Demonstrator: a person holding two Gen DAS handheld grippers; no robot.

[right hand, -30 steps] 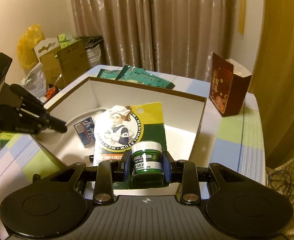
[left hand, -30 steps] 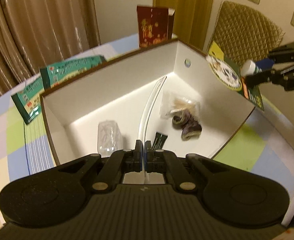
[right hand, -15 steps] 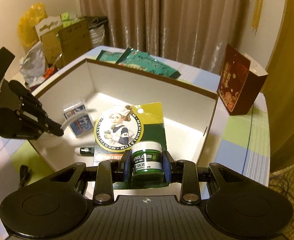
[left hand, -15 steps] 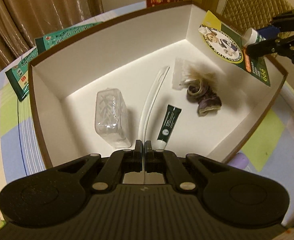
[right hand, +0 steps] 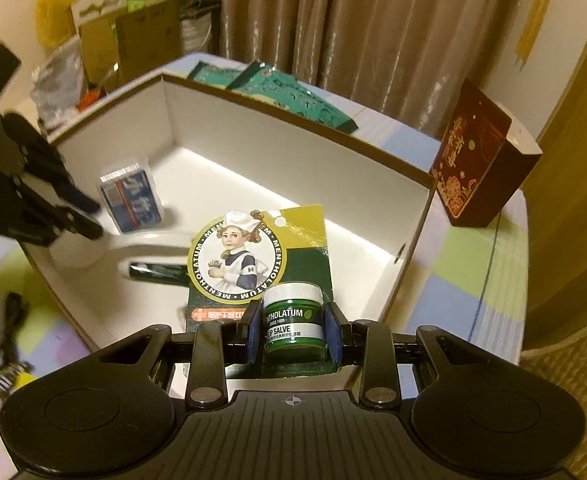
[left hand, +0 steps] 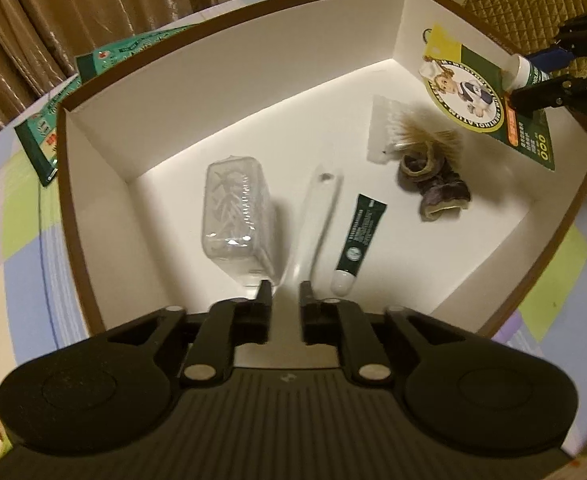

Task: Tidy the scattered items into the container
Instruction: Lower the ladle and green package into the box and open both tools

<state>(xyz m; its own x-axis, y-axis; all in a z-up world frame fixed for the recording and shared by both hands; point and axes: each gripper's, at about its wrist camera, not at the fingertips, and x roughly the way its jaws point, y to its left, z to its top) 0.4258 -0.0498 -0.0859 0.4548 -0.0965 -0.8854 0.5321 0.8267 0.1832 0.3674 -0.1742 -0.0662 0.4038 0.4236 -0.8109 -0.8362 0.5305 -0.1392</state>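
Note:
A white box with brown rim (left hand: 229, 92) holds a clear plastic case (left hand: 233, 212), a white shoehorn (left hand: 317, 216), a dark green tube (left hand: 359, 236) and a small purple boot ornament (left hand: 433, 188). My left gripper (left hand: 285, 290) is open just above the box, the blurred shoehorn lying loose beyond its tips. My right gripper (right hand: 293, 324) is shut on a green Mentholatum lip salve jar (right hand: 293, 322) on its card (right hand: 249, 256), held over the box's near corner. It also shows in the left wrist view (left hand: 533, 76).
Green packets (right hand: 289, 96) lie on the checked tablecloth behind the box. A dark red gift box (right hand: 477, 160) stands at the right. A black cable (right hand: 9, 320) lies on the cloth at the left. Curtains hang behind.
My left gripper has opened and let go of the white shoehorn, which now lies in the box. My right gripper has brought the salve card further over the box.

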